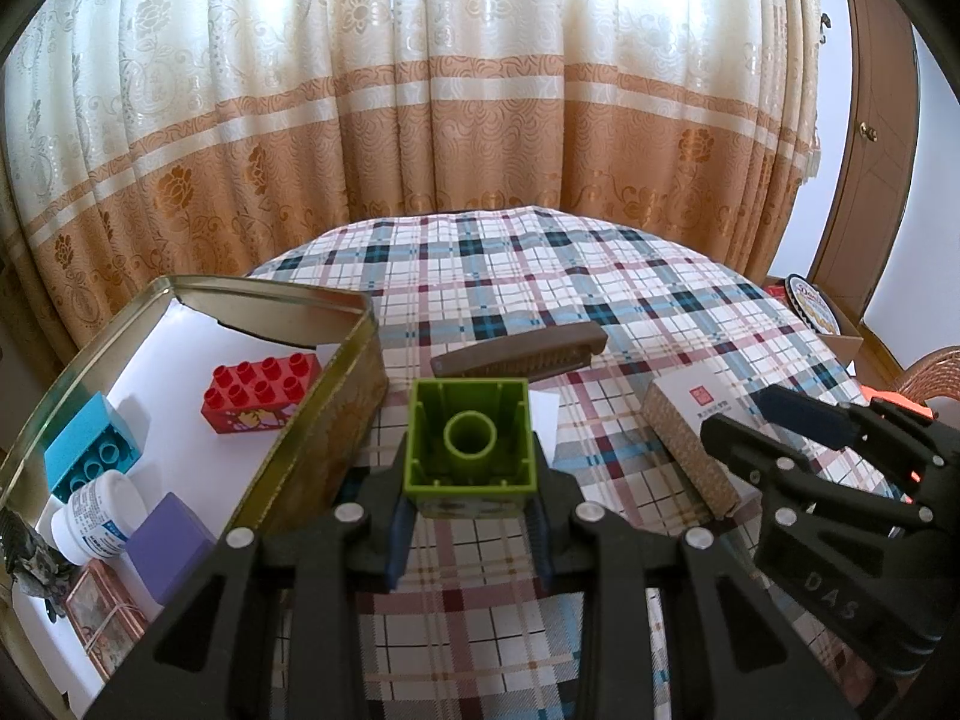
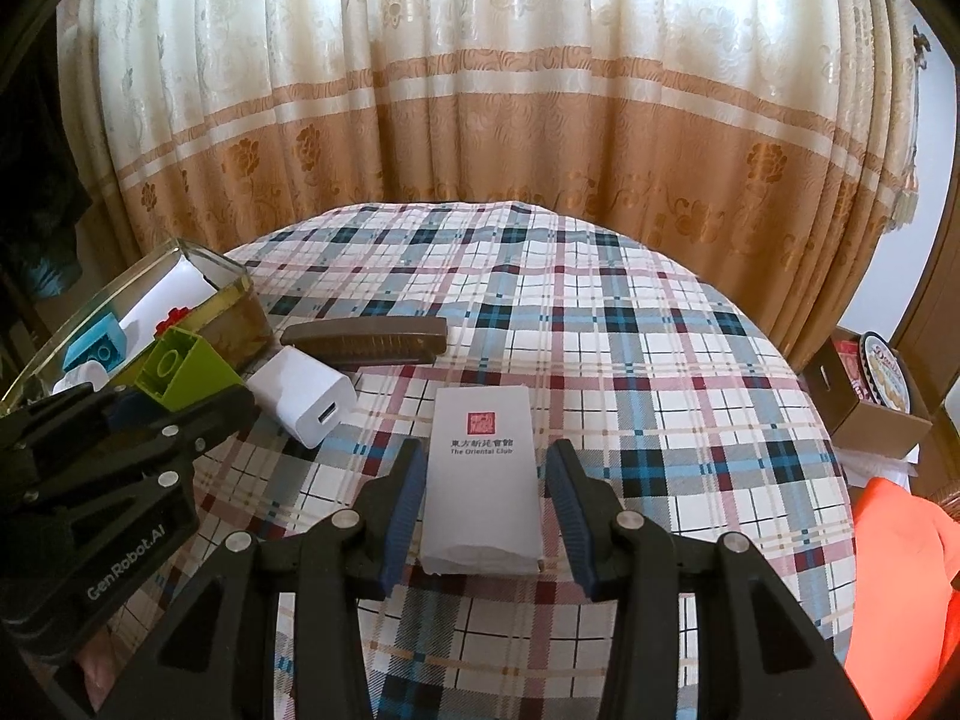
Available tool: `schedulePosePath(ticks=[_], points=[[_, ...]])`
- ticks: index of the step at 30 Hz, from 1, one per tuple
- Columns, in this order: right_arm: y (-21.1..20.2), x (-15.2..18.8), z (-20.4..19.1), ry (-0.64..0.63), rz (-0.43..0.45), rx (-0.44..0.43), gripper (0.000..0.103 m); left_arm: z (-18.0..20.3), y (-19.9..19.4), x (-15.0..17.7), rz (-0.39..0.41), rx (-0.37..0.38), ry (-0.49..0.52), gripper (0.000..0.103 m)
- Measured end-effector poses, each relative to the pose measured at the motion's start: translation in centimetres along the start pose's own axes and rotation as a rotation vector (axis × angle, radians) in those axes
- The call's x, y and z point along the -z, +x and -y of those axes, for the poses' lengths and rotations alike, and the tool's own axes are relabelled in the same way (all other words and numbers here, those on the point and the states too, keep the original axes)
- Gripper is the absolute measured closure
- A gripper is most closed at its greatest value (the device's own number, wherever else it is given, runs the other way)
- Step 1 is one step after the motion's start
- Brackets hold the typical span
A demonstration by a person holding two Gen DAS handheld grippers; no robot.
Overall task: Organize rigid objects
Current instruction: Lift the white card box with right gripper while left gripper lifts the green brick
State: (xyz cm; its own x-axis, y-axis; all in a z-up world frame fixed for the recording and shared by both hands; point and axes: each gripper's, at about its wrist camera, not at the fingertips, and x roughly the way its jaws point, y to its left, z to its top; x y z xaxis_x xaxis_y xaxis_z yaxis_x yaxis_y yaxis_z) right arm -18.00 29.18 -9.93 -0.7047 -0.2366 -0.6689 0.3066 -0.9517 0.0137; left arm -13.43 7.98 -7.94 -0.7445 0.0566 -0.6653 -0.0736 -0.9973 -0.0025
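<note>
L gripper (image 1: 471, 531) nearest the lens, clamped on green block (image 1: 469, 439), hollow underside facing cam, held above plaid tablecloth (image 1: 600, 276) just R of open tin (image 1: 336, 372). Tin's near end cut off by frame; red block (image 1: 259, 393), blue block (image 1: 90, 450), white bottle (image 1: 96, 519), purple box (image 1: 171, 546) inside. R gripper (image 2: 485, 507) apart, straddling white packet (image 2: 483, 474), not touching. White charger (image 2: 303, 396) mostly hidden behind green block in L view. Brown comb (image 2: 366, 339) beyond. Curtain (image 2: 510, 120) behind round table.

Round table (image 2: 660, 360) under plaid cloth (image 1: 540, 276). Behind it, cream curtain (image 1: 420, 90) with orange floral band, backlit by daylight. Wooden door (image 1: 870, 138) at right. Wicker chair (image 1: 930, 369) by table's right edge.
</note>
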Motion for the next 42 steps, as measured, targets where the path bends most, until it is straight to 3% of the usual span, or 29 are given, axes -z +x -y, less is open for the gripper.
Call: schedulePosePath(ticks=[42], points=[[-1.7,0.1,0.0,0.001,0.091,0.014,0.058,0.0,-0.8,0.0,0.044,-0.029,0.004,0.073]])
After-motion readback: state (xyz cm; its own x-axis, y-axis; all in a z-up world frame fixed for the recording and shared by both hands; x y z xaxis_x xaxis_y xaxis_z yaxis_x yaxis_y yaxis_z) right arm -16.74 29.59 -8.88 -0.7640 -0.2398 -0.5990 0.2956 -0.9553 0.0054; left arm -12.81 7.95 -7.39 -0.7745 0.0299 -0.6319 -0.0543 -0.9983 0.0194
